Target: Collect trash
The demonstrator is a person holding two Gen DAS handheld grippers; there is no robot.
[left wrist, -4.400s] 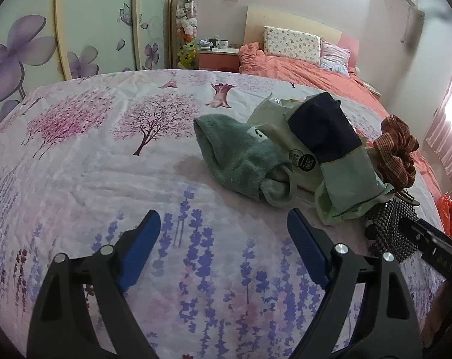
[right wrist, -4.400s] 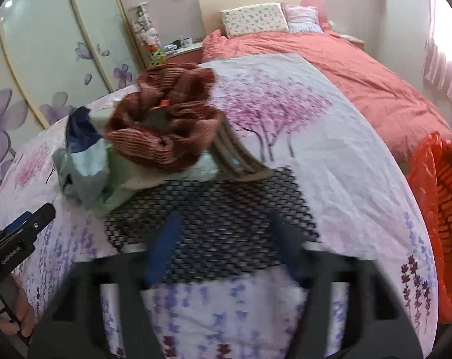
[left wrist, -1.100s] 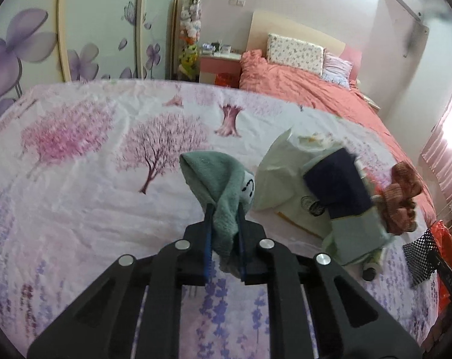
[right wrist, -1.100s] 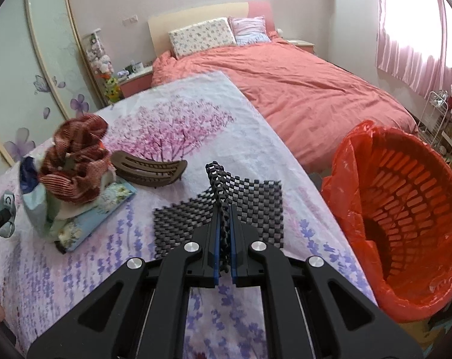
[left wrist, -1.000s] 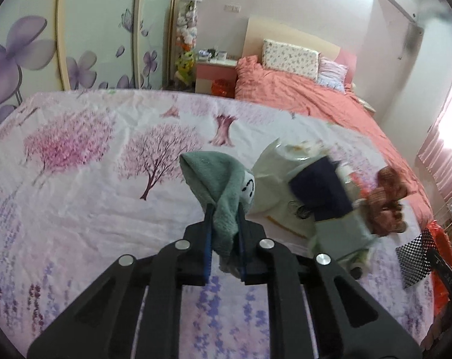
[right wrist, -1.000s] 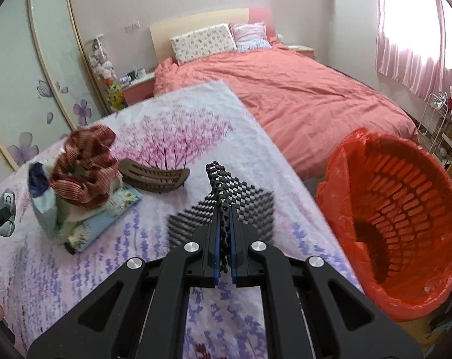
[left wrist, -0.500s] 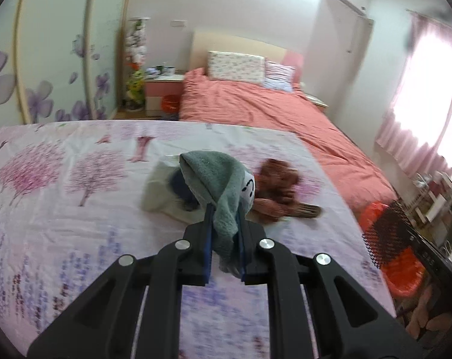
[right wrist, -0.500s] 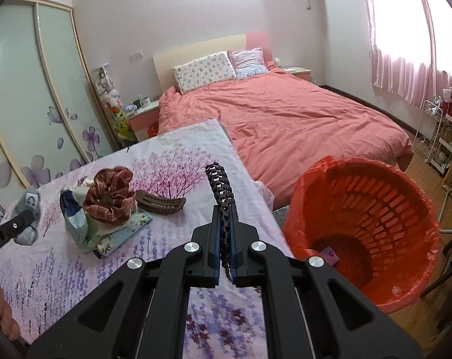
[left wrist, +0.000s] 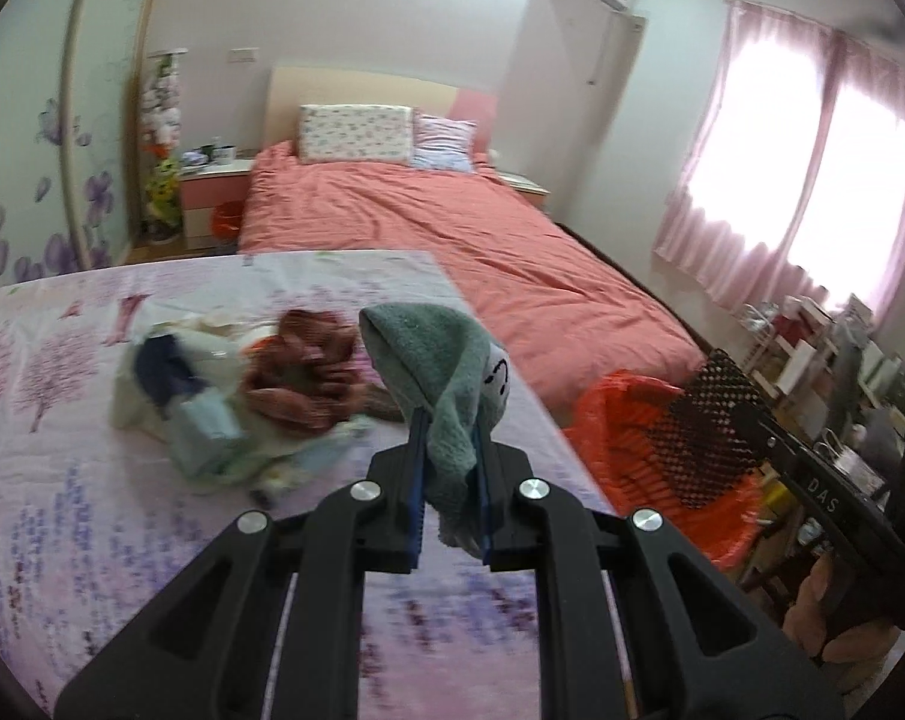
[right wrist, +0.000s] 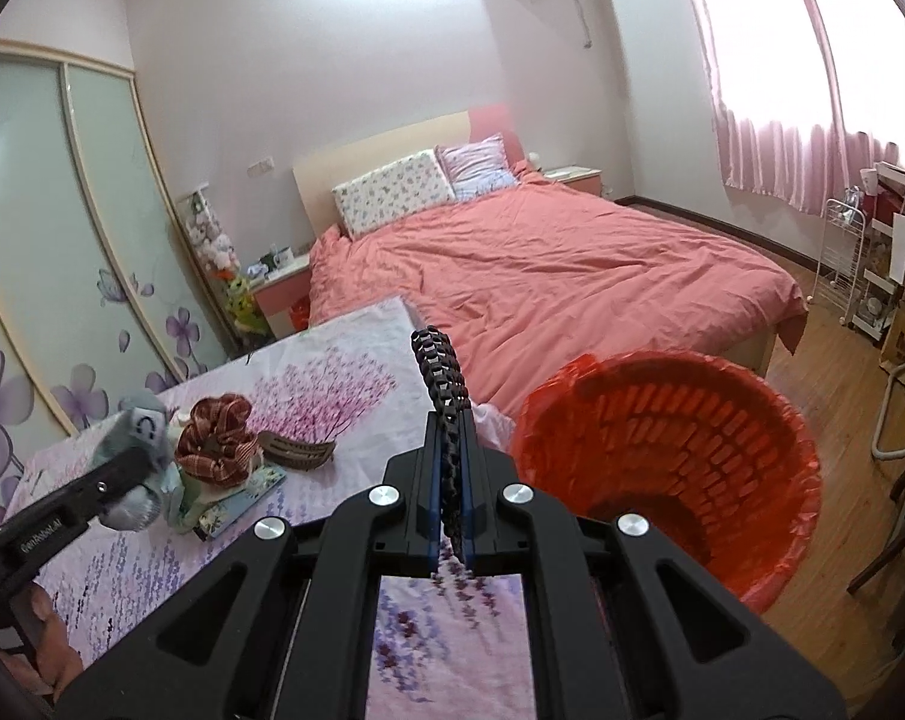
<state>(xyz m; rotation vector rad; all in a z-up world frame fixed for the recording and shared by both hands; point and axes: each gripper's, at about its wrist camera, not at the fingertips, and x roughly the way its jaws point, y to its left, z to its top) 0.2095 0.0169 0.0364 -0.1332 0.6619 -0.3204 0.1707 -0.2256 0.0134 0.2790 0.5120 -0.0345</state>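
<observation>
My left gripper (left wrist: 449, 498) is shut on a green sock (left wrist: 446, 378) with a small face on it, held above the flowered sheet. My right gripper (right wrist: 450, 504) is shut on a black mesh mat (right wrist: 440, 384), seen edge-on, held up left of the orange trash basket (right wrist: 668, 450). In the left wrist view the mat (left wrist: 707, 438) hangs over the basket (left wrist: 626, 420) at the right. The left gripper and its sock (right wrist: 137, 426) also show at the left of the right wrist view.
A pile stays on the flowered sheet (left wrist: 62, 480): a brown scrunchie (right wrist: 215, 438), a brown hair clip (right wrist: 296, 450), pale bags and dark cloth (left wrist: 164, 372). A pink bed (right wrist: 542, 276) lies behind, a white rack (right wrist: 860, 264) and wood floor to the right.
Both grippers have lifted and swung right toward the orange basket with their items. The mat now hangs over the basket in the left view; the pile has dropped back to the left.
</observation>
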